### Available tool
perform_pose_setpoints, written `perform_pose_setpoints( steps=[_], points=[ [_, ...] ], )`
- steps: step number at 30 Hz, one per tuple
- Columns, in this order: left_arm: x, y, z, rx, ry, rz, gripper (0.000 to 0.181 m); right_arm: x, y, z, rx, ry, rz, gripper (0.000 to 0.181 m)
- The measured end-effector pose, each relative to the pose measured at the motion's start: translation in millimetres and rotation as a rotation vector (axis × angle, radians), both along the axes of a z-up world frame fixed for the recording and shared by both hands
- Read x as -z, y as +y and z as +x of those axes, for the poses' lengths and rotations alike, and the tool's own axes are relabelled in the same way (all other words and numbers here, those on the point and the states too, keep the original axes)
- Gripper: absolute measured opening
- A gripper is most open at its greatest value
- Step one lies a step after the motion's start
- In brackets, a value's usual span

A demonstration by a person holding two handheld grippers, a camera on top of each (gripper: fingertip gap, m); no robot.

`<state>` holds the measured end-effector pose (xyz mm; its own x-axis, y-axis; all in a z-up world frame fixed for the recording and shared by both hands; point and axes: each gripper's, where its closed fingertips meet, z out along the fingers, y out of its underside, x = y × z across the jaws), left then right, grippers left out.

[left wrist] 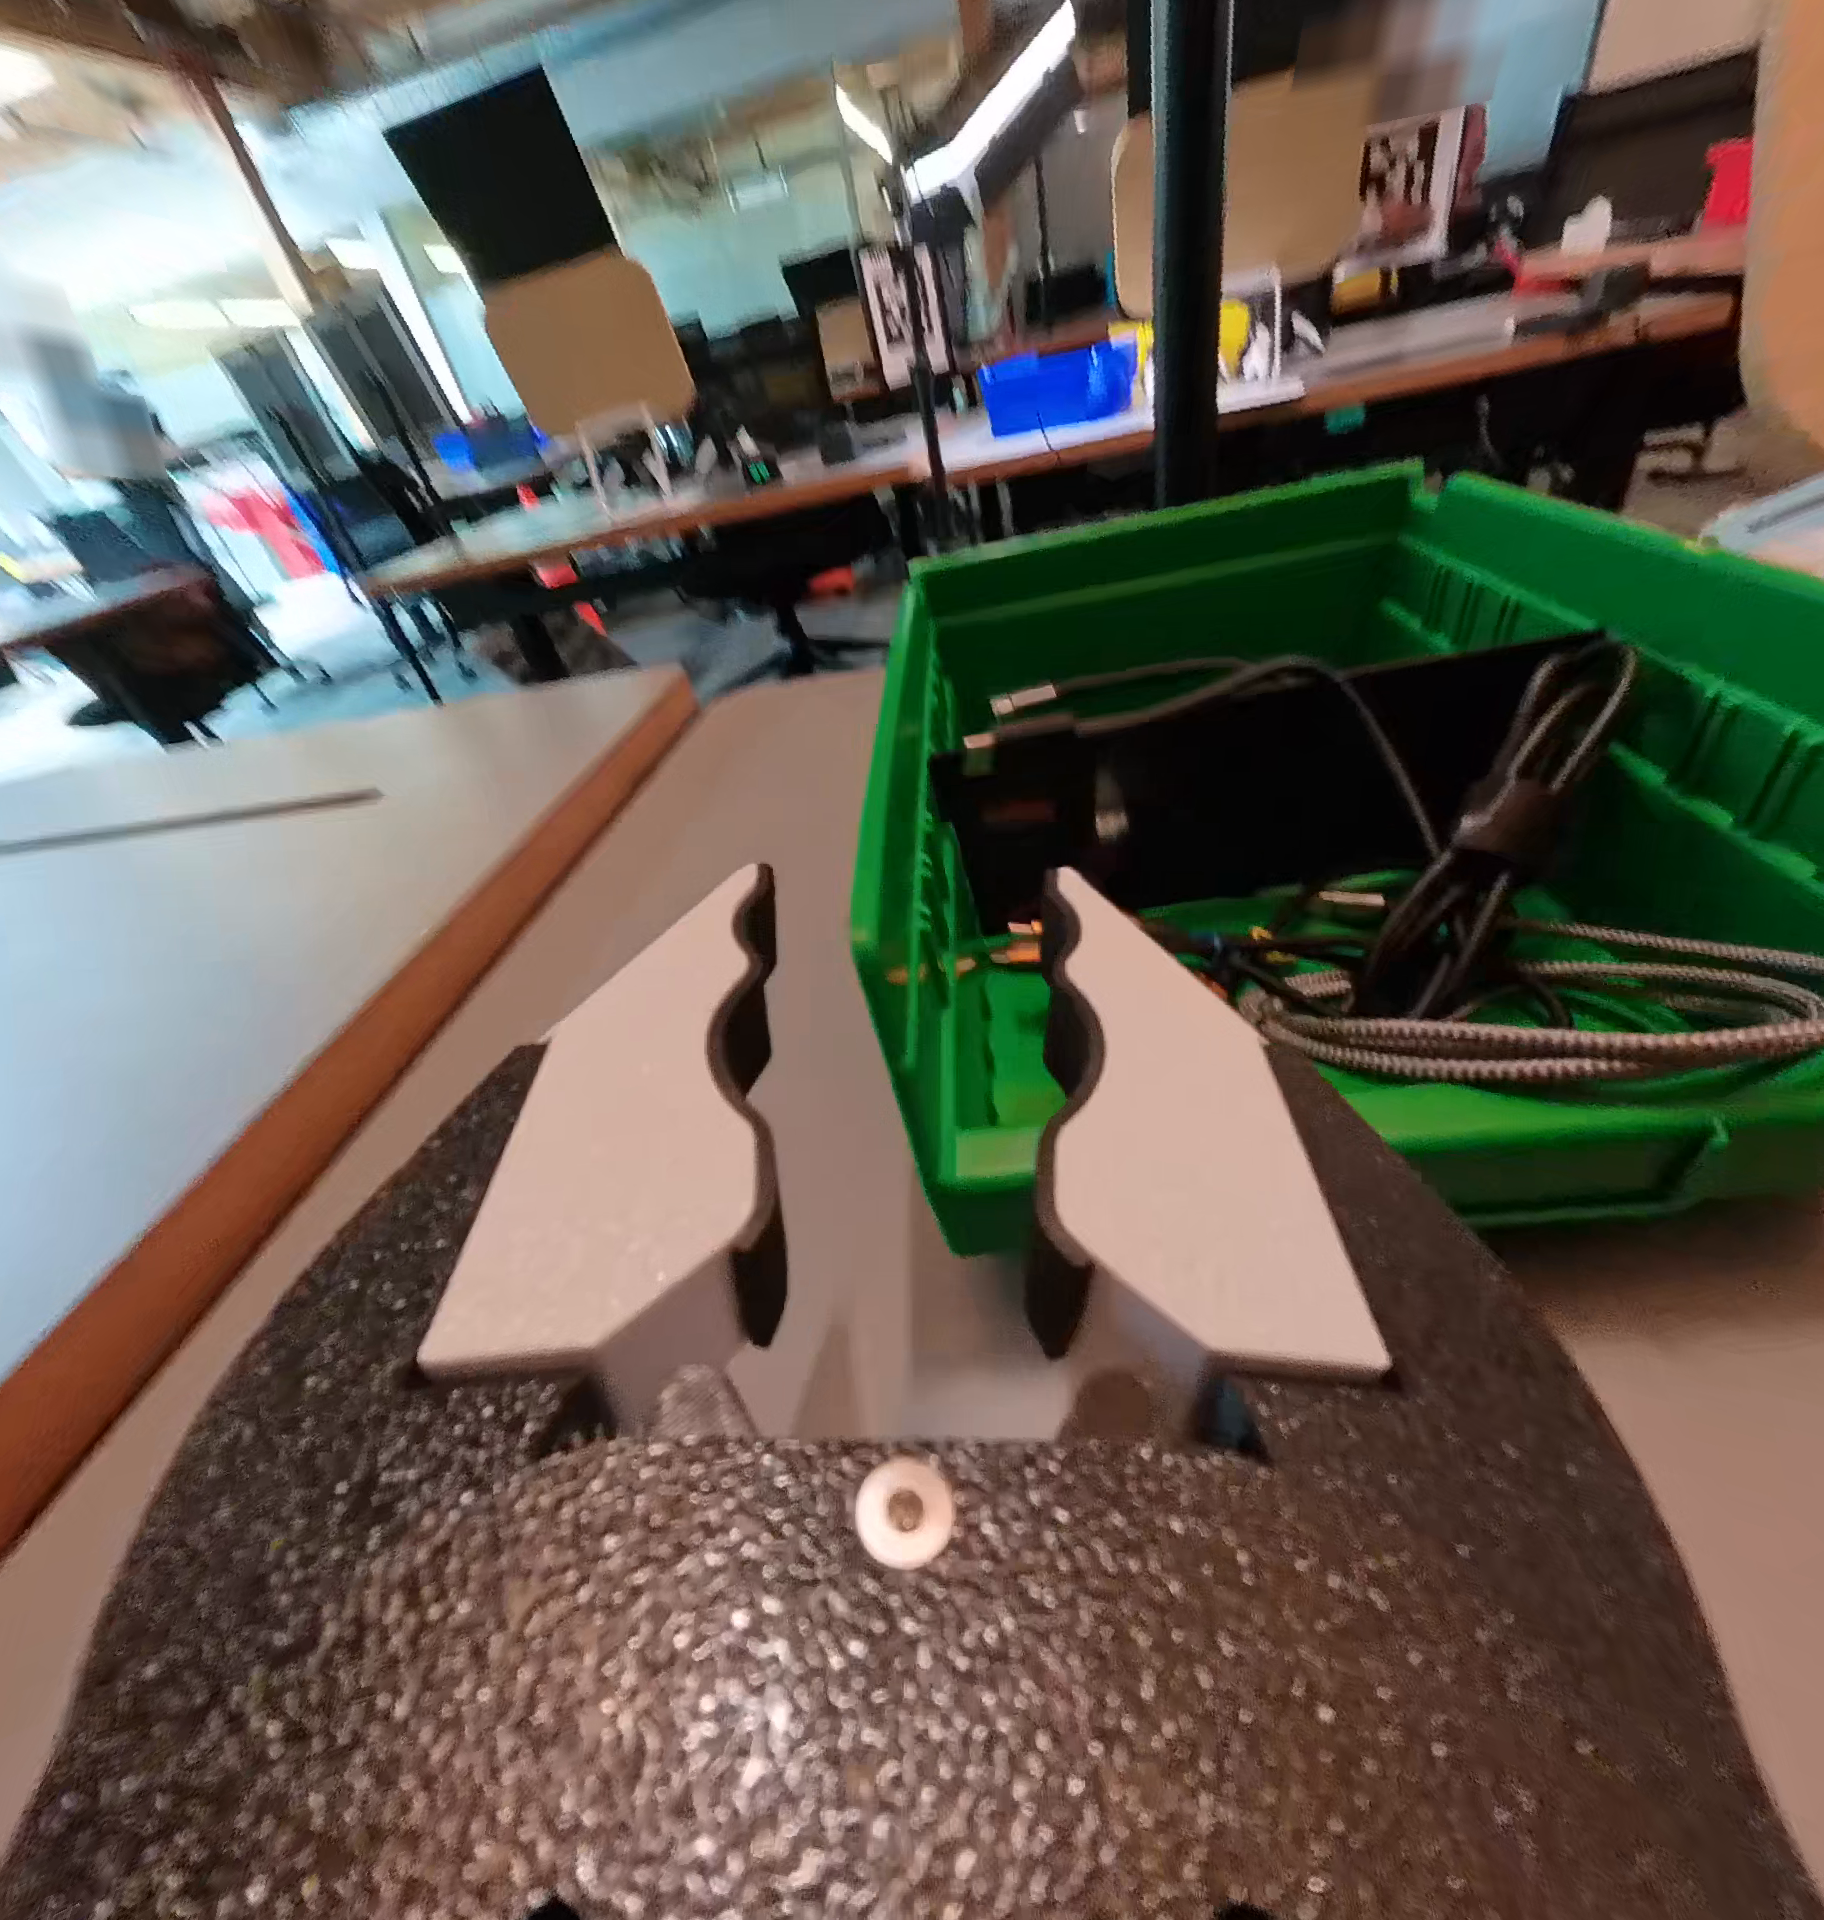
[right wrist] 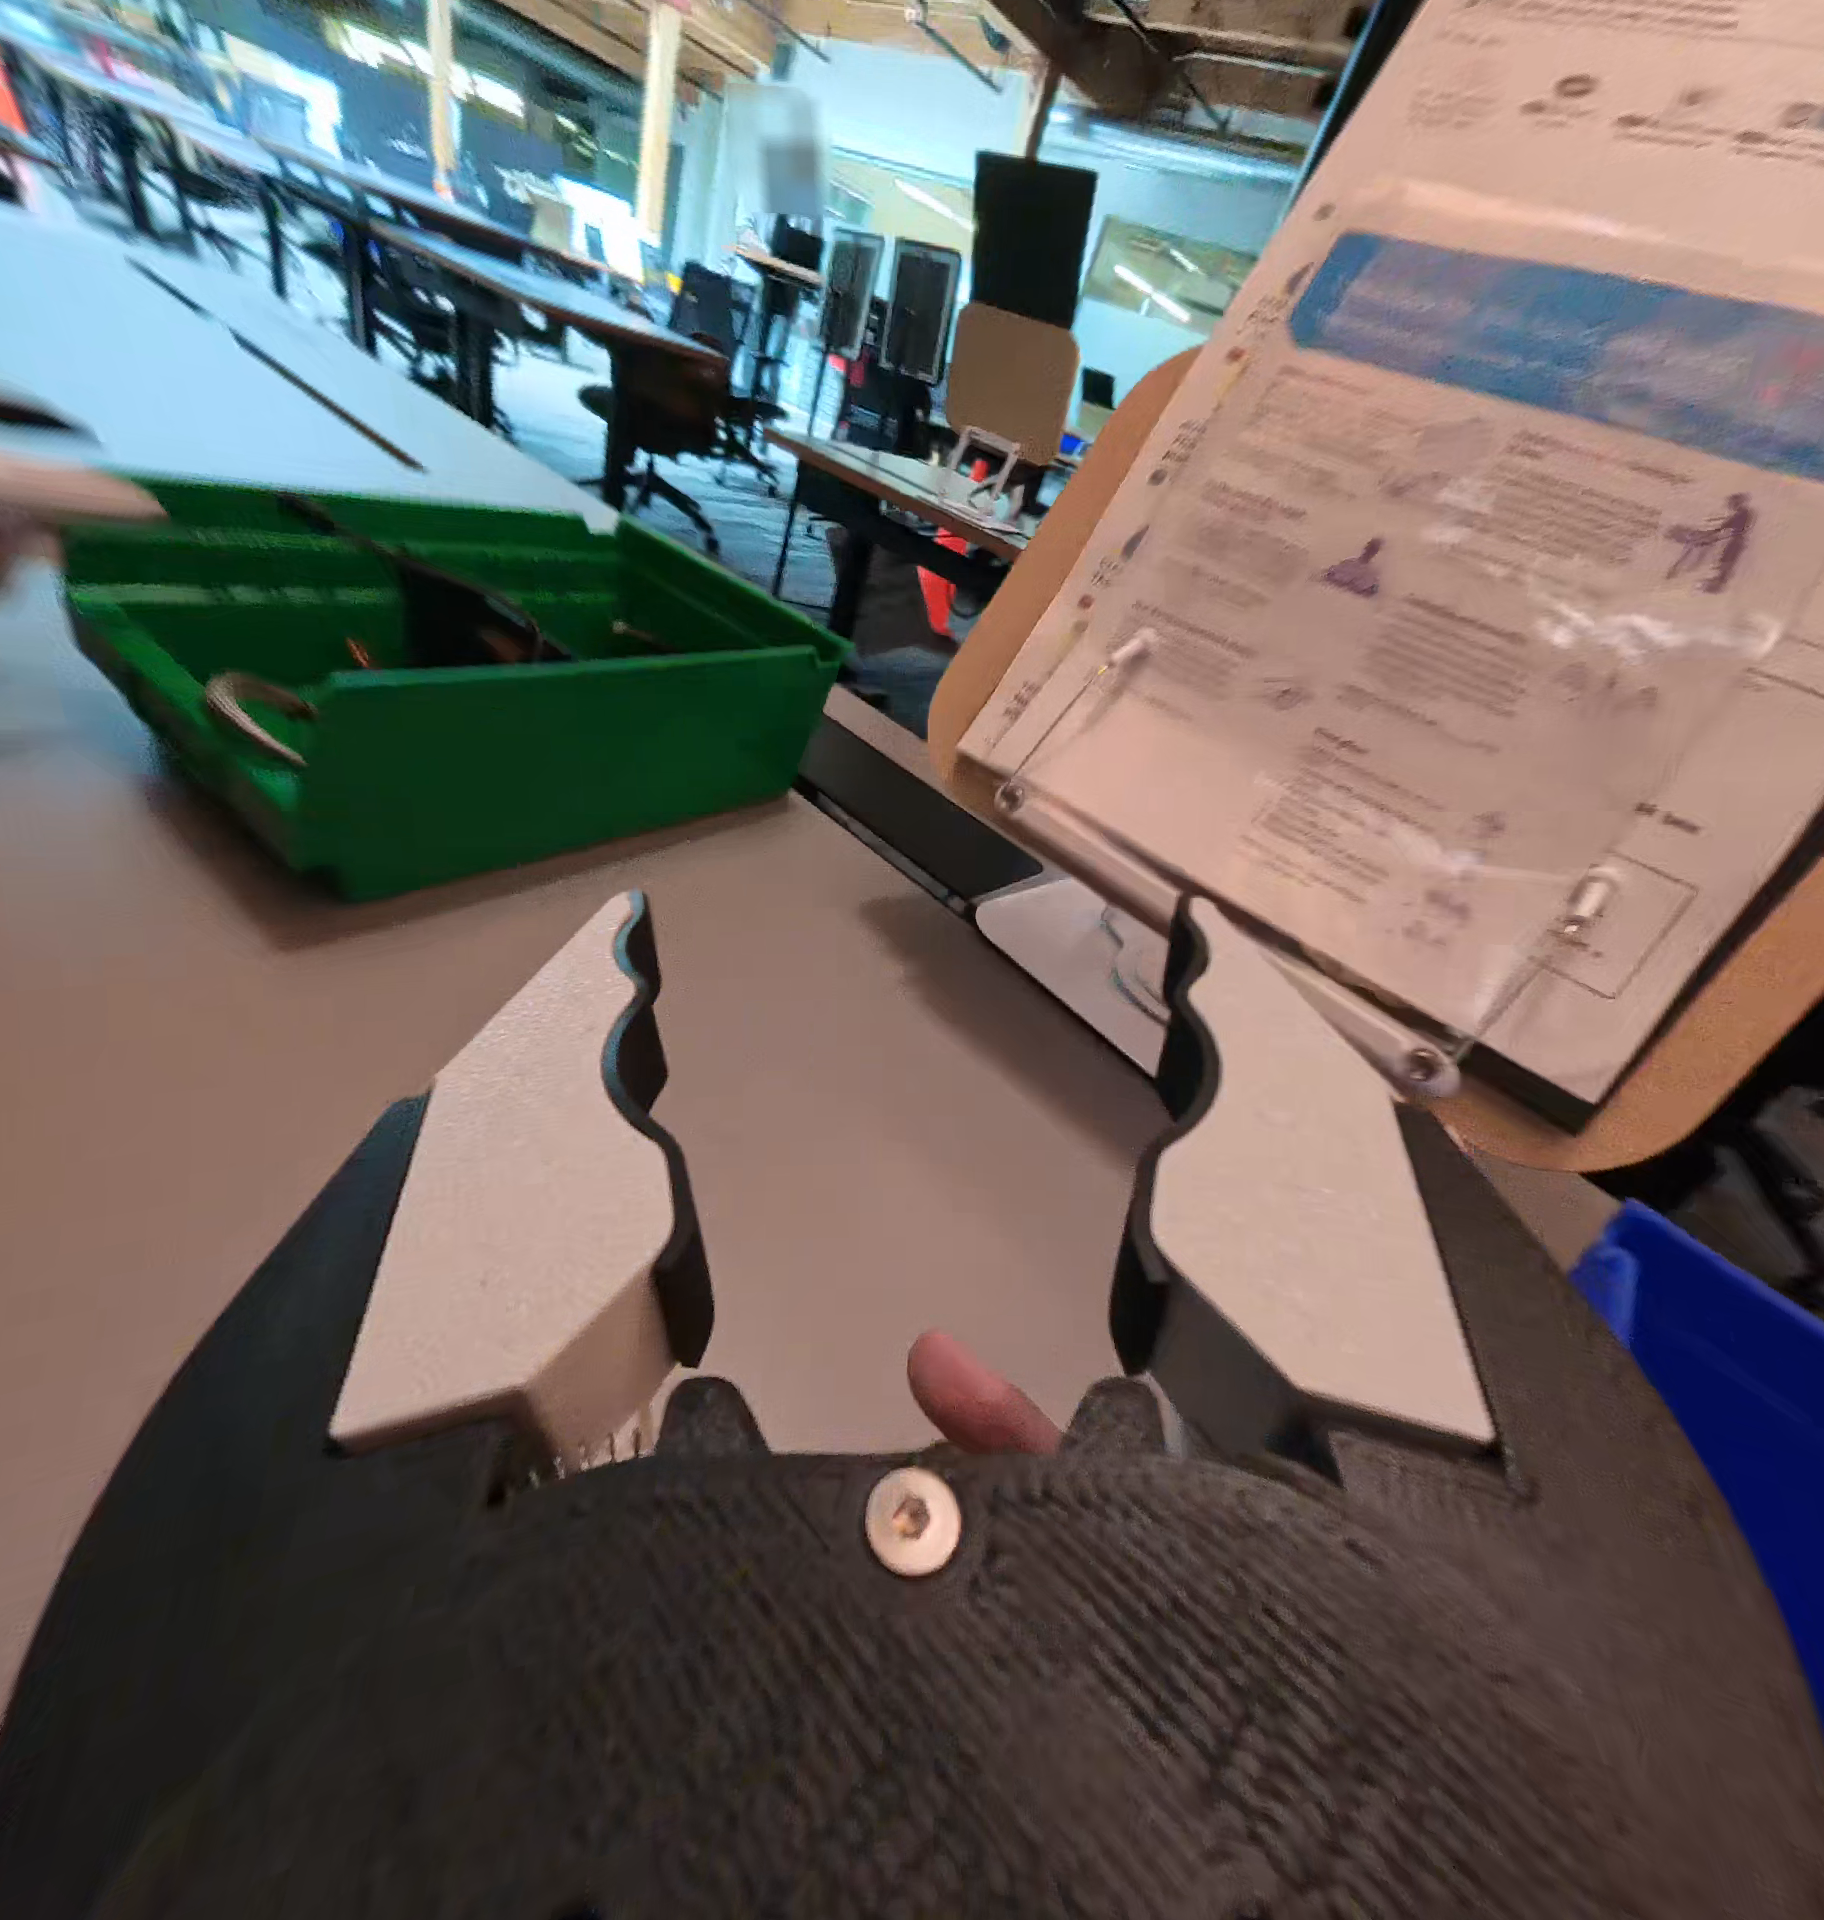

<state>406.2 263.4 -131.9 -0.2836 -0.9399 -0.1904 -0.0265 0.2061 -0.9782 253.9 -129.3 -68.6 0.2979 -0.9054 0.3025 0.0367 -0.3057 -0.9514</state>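
My left gripper [left wrist: 910,883] is open and empty, low over the grey table [left wrist: 1666,1403]. Its right finger [left wrist: 1188,1122] is in front of the near left corner of a green plastic bin [left wrist: 1126,582]; contact cannot be told. The bin holds a coiled grey braided cable [left wrist: 1510,1023], a tied black cable bundle [left wrist: 1490,831] and a black divider [left wrist: 1251,790]. My right gripper [right wrist: 910,914] is wide open and empty above the bare table [right wrist: 866,1091], with the green bin [right wrist: 534,748] ahead to its left. A person's fingertip [right wrist: 975,1403] shows at its base.
A printed sheet under clear plastic on a brown board stand [right wrist: 1459,623] leans close at the right. A blue bin [right wrist: 1739,1403] sits at the lower right. The other gripper [right wrist: 46,488] shows blurred above the green bin. A black pole [left wrist: 1188,260] rises behind the bin. The left gripper's tips are roughly 45 cm from the right gripper's.
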Motion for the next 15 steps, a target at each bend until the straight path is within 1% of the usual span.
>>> perform_pose_setpoints(
  steps=[1, 2, 4, 6, 7, 8, 10, 11, 13, 15],
  points=[
    [-8, 2, -3, -0.009, -0.053, 0.009, 0.05, 13, 6, 7, 0.027, -0.021, -0.023, 0.104],
    [-16, 4, -7, -0.02, -0.106, 0.027, 0.051, 23, 11, 10, 0.04, -0.044, -0.016, 0.107],
    [-26, 7, -14, -0.037, -0.187, 0.078, 0.052, 38, 18, 10, 0.03, -0.057, 0.0, 0.098],
    [-34, 3, -20, -0.023, -0.226, 0.103, 0.053, 40, 26, 2, -0.009, -0.07, 0.006, 0.097],
    [-40, -1, -23, -0.003, -0.241, 0.098, 0.052, 41, 28, -4, -0.027, -0.093, 0.0, 0.089],
    [-46, -7, -25, 0.018, -0.247, 0.089, 0.051, 43, 28, -8, -0.032, -0.118, -0.009, 0.085],
    [-56, -24, -26, 0.081, -0.223, 0.075, 0.051, 52, 24, -14, -0.03, -0.13, -0.004, 0.083],
    [-61, -34, -25, 0.125, -0.189, 0.068, 0.048, 53, 23, -15, -0.025, -0.132, 0.011, 0.083],
    [-71, -56, -19, 0.218, -0.08, 0.077, 0.048, 49, 22, -17, -0.022, -0.158, 0.034, 0.081],
    [-82, -77, -7, 0.327, 0.061, 0.131, 0.047, 51, 23, -15, -0.022, -0.145, 0.025, 0.081]
  ],
)
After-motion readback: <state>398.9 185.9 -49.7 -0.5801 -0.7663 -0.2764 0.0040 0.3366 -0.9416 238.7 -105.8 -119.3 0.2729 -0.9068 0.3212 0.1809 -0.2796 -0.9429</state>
